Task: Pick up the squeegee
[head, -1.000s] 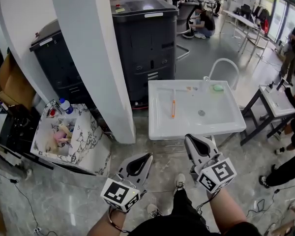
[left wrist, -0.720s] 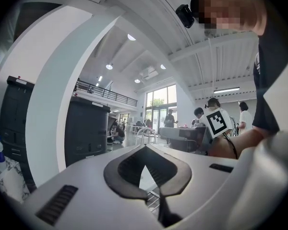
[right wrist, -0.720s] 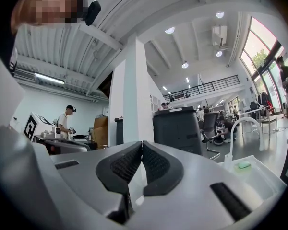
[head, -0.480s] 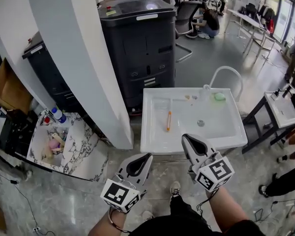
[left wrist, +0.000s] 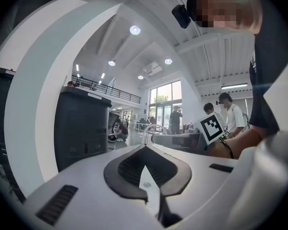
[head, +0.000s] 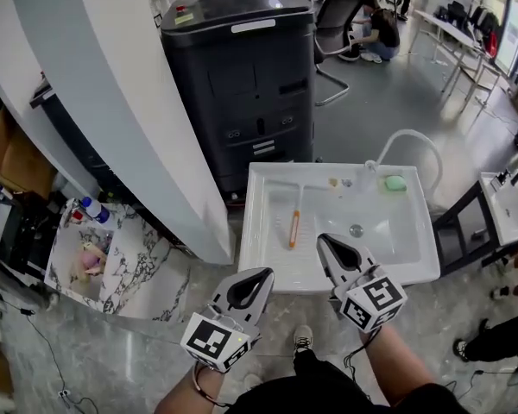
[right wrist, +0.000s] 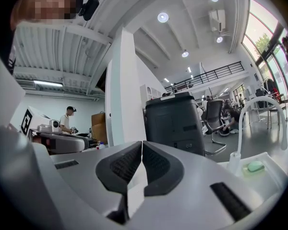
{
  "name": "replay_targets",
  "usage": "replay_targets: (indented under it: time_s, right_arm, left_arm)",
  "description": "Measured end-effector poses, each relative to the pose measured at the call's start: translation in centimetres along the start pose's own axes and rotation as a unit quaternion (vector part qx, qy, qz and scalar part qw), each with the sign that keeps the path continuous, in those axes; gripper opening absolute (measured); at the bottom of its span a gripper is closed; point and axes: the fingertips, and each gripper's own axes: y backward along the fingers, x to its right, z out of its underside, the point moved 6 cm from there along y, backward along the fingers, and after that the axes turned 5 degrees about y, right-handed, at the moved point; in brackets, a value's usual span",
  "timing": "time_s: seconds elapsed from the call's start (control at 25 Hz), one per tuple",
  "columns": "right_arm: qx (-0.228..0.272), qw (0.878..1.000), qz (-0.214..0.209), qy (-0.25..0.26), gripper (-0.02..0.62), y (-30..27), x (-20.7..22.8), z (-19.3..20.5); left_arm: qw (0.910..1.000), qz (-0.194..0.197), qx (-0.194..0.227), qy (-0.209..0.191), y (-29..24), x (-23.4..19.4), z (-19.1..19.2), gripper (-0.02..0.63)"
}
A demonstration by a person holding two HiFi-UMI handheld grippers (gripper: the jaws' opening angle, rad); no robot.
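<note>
One squeegee (head: 294,222) lies in the left half of the white sink (head: 261,276), centre frame. Two tongs are at lower centre, left (head: 265,272) and right (head: 321,238), both pressed together and empty, near the sink's front rim. Open floor (head: 155,352) is at lower left. One pillar (head: 129,102) borders the sink's left edge.

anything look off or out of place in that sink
Only the squeegee: it lies loose in the white sink, left of the drain, slightly askew. Nothing looks spilled or broken.
</note>
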Motion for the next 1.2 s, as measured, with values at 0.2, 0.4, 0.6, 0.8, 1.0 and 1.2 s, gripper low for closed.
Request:
replay_targets:
  time_s: [0.2,0.4,0.6,0.8,1.0,1.2]
  right_arm:
    - [-0.008,1.000,-0.008,-0.005,0.021,-2.0,2.9,1.0]
    - [-0.016,1.000,-0.019,-0.015,0.032,-3.9,5.6,2.0]
    - [-0.036,0.998,-0.024,-0.035,0.077,-6.1,8.1,3.8]
    - [-0.071,0.995,-0.019,-0.064,0.120,-8.6,10.6,7.1]
    - [-0.115,0.989,-0.017,-0.089,0.144,-11.1,12.4,10.6]
    - [-0.154,0.978,-0.010,-0.140,0.157,-12.9,14.0,14.4]
  left_arm:
    - [0.9999,-0.014,-0.003,0.003,-2.9,-1.0,0.3,0.014]
    - [0.9996,-0.028,-0.004,0.006,-5.1,-1.3,0.5,0.014]
    - [0.9993,-0.037,-0.009,0.008,-6.7,-1.4,0.9,0.014]
    - [0.9987,-0.048,-0.013,0.014,-8.0,-1.8,1.3,0.014]
    - [0.9979,-0.059,-0.021,0.018,-9.0,-2.3,1.8,0.014]
    - [0.9976,-0.060,-0.029,0.019,-9.8,-2.4,2.5,0.014]
